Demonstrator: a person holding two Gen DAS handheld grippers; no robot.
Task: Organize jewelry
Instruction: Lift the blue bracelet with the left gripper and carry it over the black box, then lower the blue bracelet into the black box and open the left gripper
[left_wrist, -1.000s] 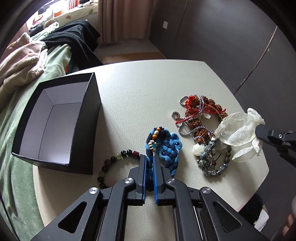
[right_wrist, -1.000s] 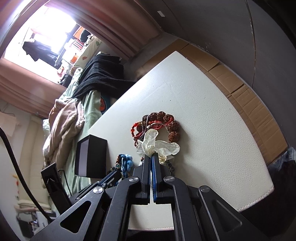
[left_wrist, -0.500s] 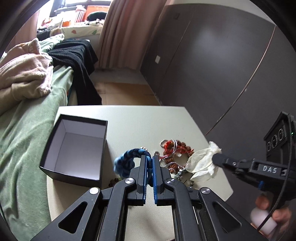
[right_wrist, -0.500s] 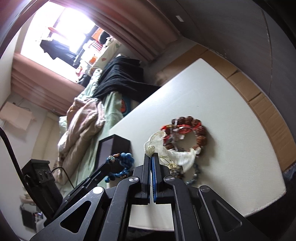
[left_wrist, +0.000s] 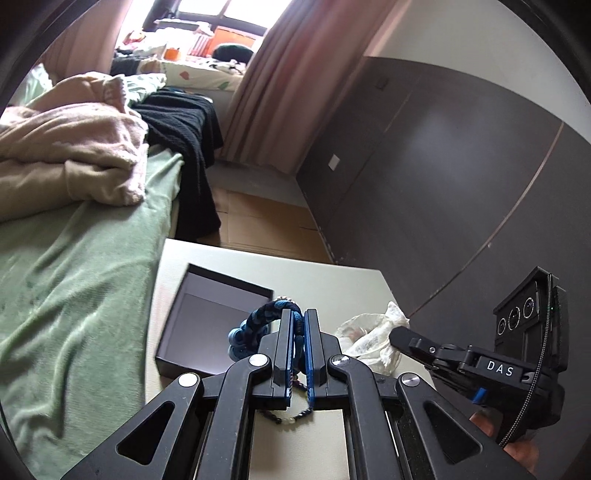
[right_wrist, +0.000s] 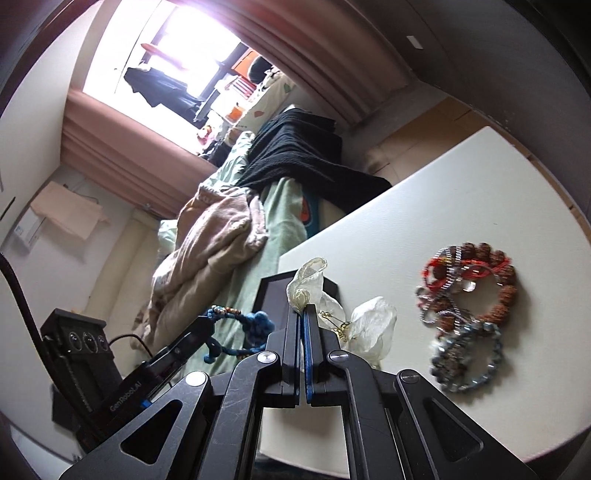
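Holding the blue braided bracelet (left_wrist: 258, 317) clamped in my left gripper (left_wrist: 299, 325) above the box (left_wrist: 207, 325), while my right gripper (right_wrist: 303, 317) pinches the small pouch (right_wrist: 369, 325), both for packing

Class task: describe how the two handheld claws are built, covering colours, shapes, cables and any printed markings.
Both are matte black with triangular cut-out linkages, silver rivets and blue-lined fingers. The right claw reads "DAS", has three round dials on its rear block and a braided black cable. The left claw reads "GenRobot.AI" and shows the same dials and cable.

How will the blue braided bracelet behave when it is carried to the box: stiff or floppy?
Probably floppy: the blue braided bracelet droops in a loop from the shut left gripper. It looks light, being cord. It may swing and snag on the black box rim.
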